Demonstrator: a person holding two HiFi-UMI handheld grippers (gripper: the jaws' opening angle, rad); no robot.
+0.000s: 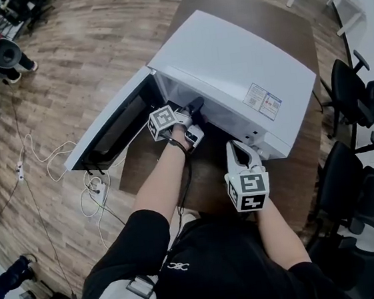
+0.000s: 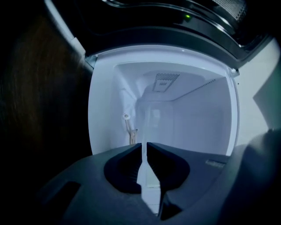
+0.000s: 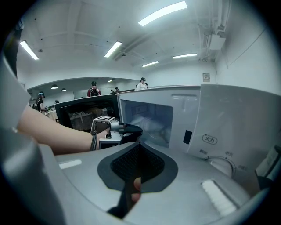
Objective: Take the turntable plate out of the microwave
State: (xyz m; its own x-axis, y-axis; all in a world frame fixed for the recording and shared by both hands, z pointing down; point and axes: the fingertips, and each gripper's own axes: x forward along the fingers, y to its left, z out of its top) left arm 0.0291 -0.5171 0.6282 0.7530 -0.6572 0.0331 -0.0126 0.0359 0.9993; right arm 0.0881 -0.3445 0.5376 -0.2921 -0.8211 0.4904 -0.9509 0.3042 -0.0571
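Microwave (image 1: 232, 73) sits on brown table (image 1: 273, 18), wooden floor (image 1: 82, 50).

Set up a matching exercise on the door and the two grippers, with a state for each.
Things:
1. door
2. left gripper
3. right gripper

States:
a. shut and empty, outside the microwave
b. swung open
c. inside the cavity, shut on the plate

Pairs: 1-b, 2-c, 3-a
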